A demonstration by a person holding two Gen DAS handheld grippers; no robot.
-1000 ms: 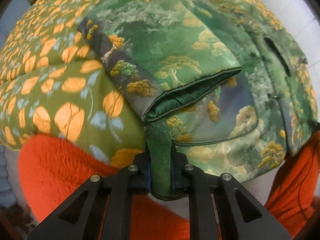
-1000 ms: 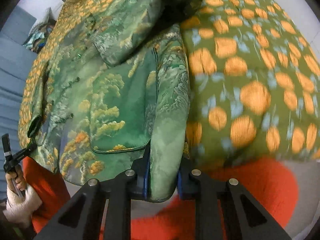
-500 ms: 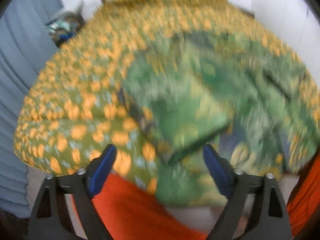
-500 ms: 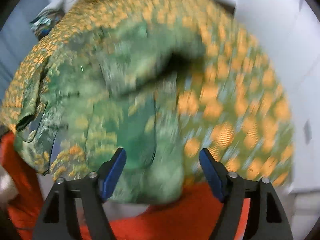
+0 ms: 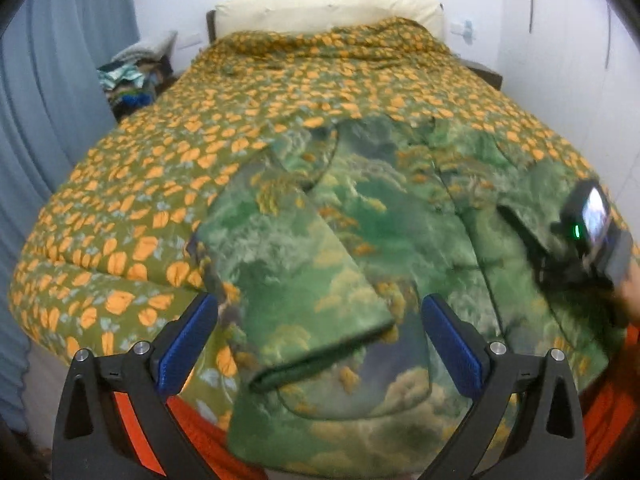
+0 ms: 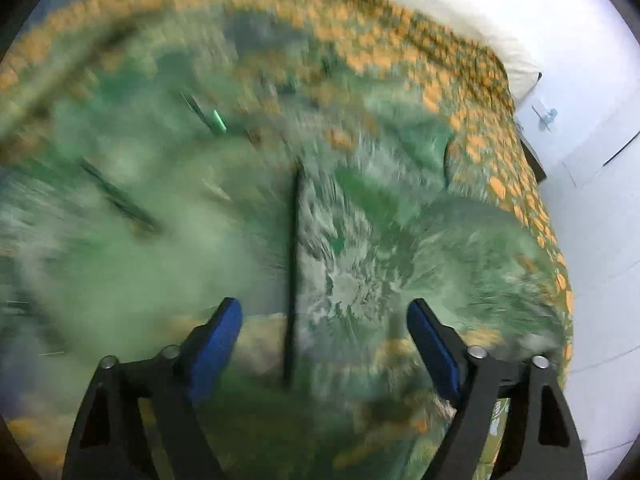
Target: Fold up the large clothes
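Note:
A green brocade jacket [image 5: 380, 216] lies flat on the bed, its left sleeve [image 5: 288, 280] folded in over the body. My left gripper [image 5: 318, 304] hangs above the jacket's near hem, jaws opening wide, nothing between the blue pads [image 5: 188, 344]. In the right wrist view the jacket [image 6: 360, 240] is motion-blurred, a dark front edge [image 6: 294, 264] running up the middle. My right gripper [image 6: 323, 304] is low over it, jaws closing, the pads apart and pressing on nothing. The right gripper's camera body [image 5: 592, 232] shows at the jacket's right side.
An olive bedspread with orange leaves [image 5: 160, 152] covers the bed, and orange cloth [image 5: 192, 428] hangs at its near edge. A cream headboard [image 5: 320, 8] stands at the far end, a pile of clothes [image 5: 132, 80] and blue curtain [image 5: 48, 80] left, white wall [image 5: 560, 40] right.
Both grippers were shut on the jacket's near hem and have let it go and opened. The left one rose and tilted up. The right one swung across over the jacket.

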